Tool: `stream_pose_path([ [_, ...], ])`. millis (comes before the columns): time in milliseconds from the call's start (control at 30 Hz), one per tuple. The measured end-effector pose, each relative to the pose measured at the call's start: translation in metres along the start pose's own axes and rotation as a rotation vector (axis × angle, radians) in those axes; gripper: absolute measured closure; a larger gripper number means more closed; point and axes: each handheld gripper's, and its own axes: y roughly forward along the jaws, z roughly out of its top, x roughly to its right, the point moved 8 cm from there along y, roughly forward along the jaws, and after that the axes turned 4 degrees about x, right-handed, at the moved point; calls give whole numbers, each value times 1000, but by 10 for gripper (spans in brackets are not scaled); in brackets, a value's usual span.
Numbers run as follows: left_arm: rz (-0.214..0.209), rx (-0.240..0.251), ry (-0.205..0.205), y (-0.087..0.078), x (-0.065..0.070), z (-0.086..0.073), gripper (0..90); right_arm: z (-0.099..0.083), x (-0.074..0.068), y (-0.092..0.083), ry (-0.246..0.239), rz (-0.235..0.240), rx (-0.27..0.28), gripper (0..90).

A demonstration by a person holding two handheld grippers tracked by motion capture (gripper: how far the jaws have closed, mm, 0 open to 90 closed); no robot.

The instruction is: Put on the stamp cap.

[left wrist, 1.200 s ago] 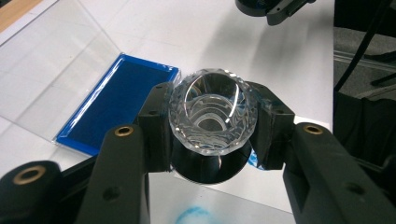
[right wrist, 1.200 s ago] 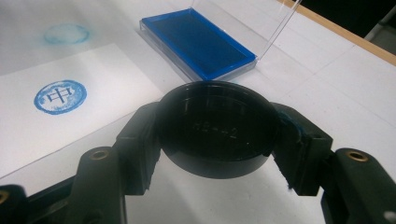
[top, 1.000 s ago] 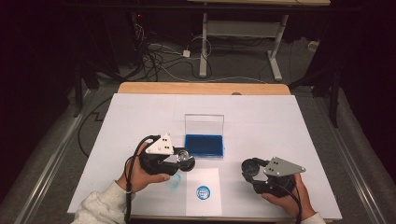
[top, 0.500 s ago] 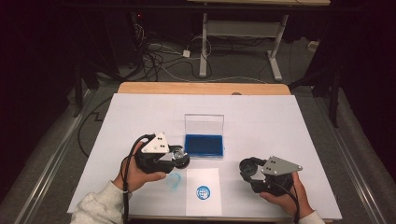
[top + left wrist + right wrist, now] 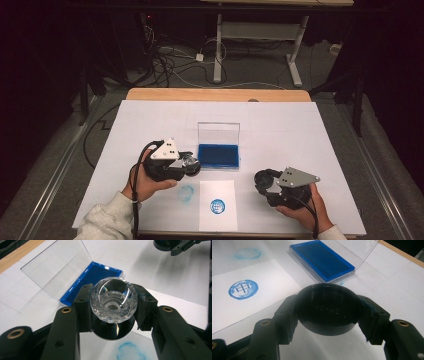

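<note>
— Broadly, what's laid out, biggest first?

— White-covered table, wooden edge at the far side. On it, mid-table, an ink pad case: blue pad lying flat, clear lid standing open behind it. Nearer the person, a white paper sheet with a round blue stamped mark. Just left of the sheet, a fainter blue smudge on the table cover itself.

— And the hands?

— Left gripper sits just left of the ink pad, above the smudge. Right gripper is well to the right of the sheet, apart from the pad.

— What's in the left one?

— A stamp with a faceted clear crystal top and a dark round base under it. Jaws pressed against its sides, gripping it. Ink pad just beyond it in the left gripper view.

— Right one?

— Closed on a round black cap, shallow, faint raised characters inside, unreadable. Pads squeezed on either side. Blue ink stains along the right pad's edge. Stamped sheet lies off to its left, ink pad ahead.
</note>
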Motion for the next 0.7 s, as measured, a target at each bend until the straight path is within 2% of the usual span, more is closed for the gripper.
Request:
stream_pose_path([
  [267,-1,32,-3,12,-2,12,545,14,-6,20,0,42,3,384],
  [700,-55,60,8,24,7,26,545,37,-23,58,-26,104,-1,384],
])
